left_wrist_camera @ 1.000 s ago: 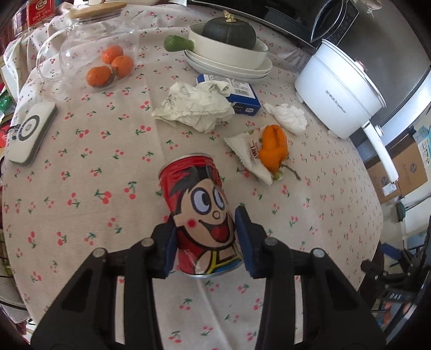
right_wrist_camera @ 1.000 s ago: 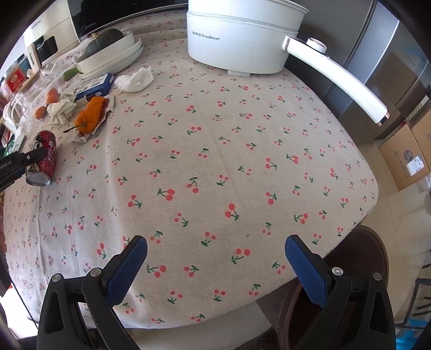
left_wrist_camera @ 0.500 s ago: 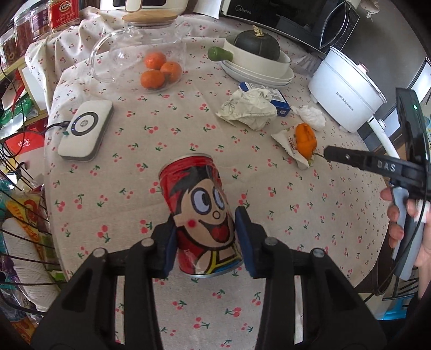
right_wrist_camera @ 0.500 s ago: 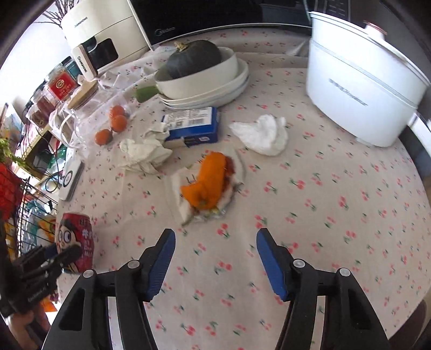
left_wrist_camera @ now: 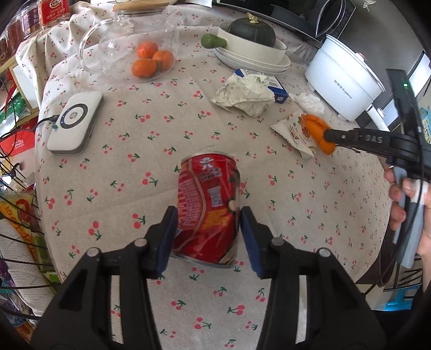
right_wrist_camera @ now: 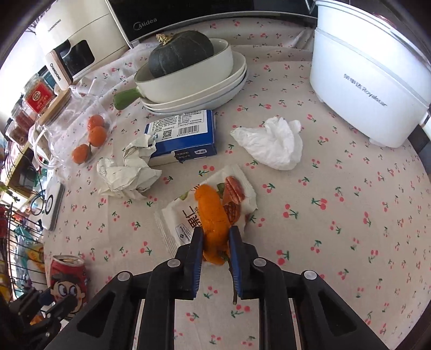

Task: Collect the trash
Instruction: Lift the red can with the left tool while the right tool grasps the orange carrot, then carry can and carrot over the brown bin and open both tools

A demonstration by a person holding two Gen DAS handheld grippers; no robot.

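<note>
L claw [left_wrist_camera: 208,233] opening; red can [left_wrist_camera: 208,204] stands on the table [left_wrist_camera: 167,129] betw. its pads, looks barely touching if at all. R claw [right_wrist_camera: 215,242] closing on orange peel [right_wrist_camera: 212,215], pads at both sides of it. Peel lies on a snack wrapper [right_wrist_camera: 183,218], near crumpled paper [right_wrist_camera: 126,175] & a white tissue [right_wrist_camera: 272,145].

Cherry-print tablecloth [left_wrist_camera: 150,140], black microwave [right_wrist_camera: 188,16] behind, daylight.

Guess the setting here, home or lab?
Most likely a home kitchen or dining corner. A round table under a cherry-print tablecloth holds an electric cooking pot and a squash in stacked dishes, and a microwave stands behind.
</note>
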